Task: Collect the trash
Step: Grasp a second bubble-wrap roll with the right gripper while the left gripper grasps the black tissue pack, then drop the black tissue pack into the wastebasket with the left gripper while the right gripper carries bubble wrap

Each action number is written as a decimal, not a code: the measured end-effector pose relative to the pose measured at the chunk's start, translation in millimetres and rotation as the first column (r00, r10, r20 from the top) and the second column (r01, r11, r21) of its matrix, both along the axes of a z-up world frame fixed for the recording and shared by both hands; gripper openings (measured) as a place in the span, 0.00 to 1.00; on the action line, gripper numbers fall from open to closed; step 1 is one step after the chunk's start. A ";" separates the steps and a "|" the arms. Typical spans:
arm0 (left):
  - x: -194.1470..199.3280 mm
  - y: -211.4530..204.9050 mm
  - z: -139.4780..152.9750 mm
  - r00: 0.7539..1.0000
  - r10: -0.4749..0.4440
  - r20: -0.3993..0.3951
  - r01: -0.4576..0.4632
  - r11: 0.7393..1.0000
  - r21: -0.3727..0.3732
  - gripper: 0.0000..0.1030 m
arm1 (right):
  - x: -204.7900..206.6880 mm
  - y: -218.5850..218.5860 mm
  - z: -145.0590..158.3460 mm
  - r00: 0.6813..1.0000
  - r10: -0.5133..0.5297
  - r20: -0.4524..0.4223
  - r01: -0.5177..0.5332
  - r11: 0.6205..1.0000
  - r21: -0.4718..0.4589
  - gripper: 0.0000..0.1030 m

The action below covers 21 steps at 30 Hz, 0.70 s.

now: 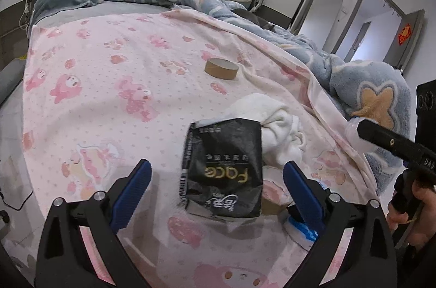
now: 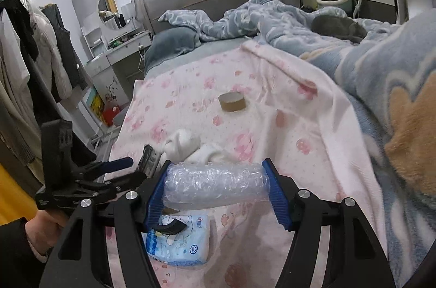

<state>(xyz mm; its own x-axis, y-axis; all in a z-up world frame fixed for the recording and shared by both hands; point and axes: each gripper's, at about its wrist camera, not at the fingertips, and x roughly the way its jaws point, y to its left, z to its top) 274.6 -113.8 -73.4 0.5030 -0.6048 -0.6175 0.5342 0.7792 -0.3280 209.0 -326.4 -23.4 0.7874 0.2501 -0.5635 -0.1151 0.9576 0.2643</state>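
A black "Face" wrapper [image 1: 222, 165] lies crumpled on the pink bedsheet [image 1: 109, 97], between the spread blue pads of my left gripper [image 1: 216, 179], which is open and does not touch it. A crumpled white tissue [image 1: 275, 130] sits just behind the wrapper. My right gripper [image 2: 216, 187] is shut on a roll of clear bubble wrap [image 2: 215, 188], its pads pressing on both ends, held above the sheet. A cardboard tape core [image 2: 231, 102] [image 1: 220, 69] lies farther up the bed. In the right wrist view the left gripper [image 2: 128, 168] is at the left, by the wrapper [image 2: 148, 158].
A blue and white tissue pack [image 2: 179, 241] lies under the right gripper. A second cardboard ring [image 1: 272, 206] peeks out beside the wrapper. A thick blue blanket [image 2: 381, 83] is heaped on the right, with a grey cat [image 2: 338, 26] on it. Hanging clothes [image 2: 32, 48] stand left of the bed.
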 end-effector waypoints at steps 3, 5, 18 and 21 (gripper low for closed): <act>-1.1 -5.9 -2.3 1.000 -0.010 -0.002 0.010 1.000 0.021 0.86 | -0.8 -0.6 -1.5 1.000 0.003 -0.006 -0.003 1.000 0.005 0.65; -1.6 -8.0 -3.2 1.000 -0.016 -0.008 0.016 1.000 0.022 0.82 | -2.0 1.2 -3.7 1.000 0.008 -0.012 -0.008 1.000 0.004 0.65; -6.9 3.6 0.2 1.000 0.005 -0.004 -0.004 0.998 0.055 0.52 | -6.6 21.7 -2.1 0.999 0.029 -0.022 -0.030 0.999 -0.015 0.65; -10.9 13.1 3.8 1.000 0.027 0.002 -0.027 0.998 0.057 0.52 | -8.7 33.8 3.0 0.999 0.040 -0.019 -0.041 0.999 -0.027 0.65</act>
